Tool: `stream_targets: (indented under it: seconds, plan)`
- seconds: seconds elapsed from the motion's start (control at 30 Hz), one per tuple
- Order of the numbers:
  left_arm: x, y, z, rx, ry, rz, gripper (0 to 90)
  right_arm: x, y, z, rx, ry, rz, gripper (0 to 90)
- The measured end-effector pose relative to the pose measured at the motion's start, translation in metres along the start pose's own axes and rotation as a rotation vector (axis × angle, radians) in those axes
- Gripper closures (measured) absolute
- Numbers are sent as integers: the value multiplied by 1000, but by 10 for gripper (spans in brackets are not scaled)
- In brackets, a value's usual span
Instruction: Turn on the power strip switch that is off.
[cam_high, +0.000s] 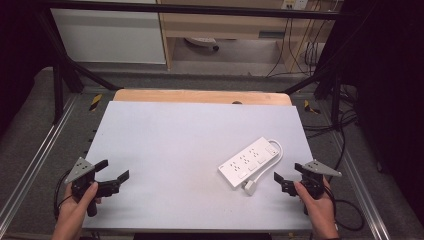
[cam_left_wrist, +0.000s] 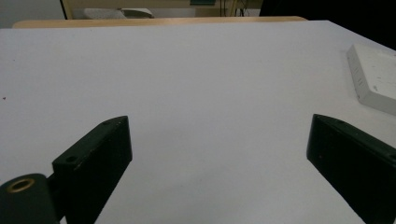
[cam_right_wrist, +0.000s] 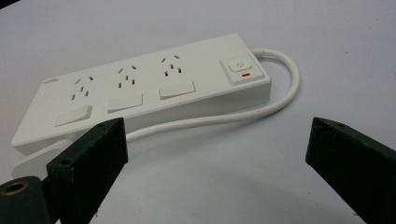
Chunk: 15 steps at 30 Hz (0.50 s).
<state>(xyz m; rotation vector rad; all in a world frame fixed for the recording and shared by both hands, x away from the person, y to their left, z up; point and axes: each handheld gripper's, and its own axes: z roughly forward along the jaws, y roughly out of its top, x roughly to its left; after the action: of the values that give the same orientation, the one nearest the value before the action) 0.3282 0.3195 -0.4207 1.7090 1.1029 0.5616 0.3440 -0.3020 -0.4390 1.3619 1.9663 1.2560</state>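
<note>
Right gripper view: white power strip (cam_right_wrist: 144, 88) flat on counter (cam_right_wrist: 196, 186), just ahead of right gripper (cam_right_wrist: 215, 154), fingers wide apart, nothing btwn. Left gripper (cam_high: 114, 172) fingers also apart, well away from strip.

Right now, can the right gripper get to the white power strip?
Probably yes. The right gripper is open and points at the power strip, which lies just ahead on the table. Nothing stands between them; only the strip's own white cord curls beside it.
</note>
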Motion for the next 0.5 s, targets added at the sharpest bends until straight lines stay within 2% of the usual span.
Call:
stream_targets:
  seconds: [0.2, 0.37, 0.5]
  plan:
    - [0, 2, -1, -14, 3, -3, 68, 1, 5, -4, 15, -10, -2, 58]
    - [-1, 3, -4, -32, 12, -1, 68, 2, 6, -9, -2, -7, 6, 55]
    - [0, 2, -4, -13, 7, 2, 64, 5, 10, -12, 2, -26, -12, 56]
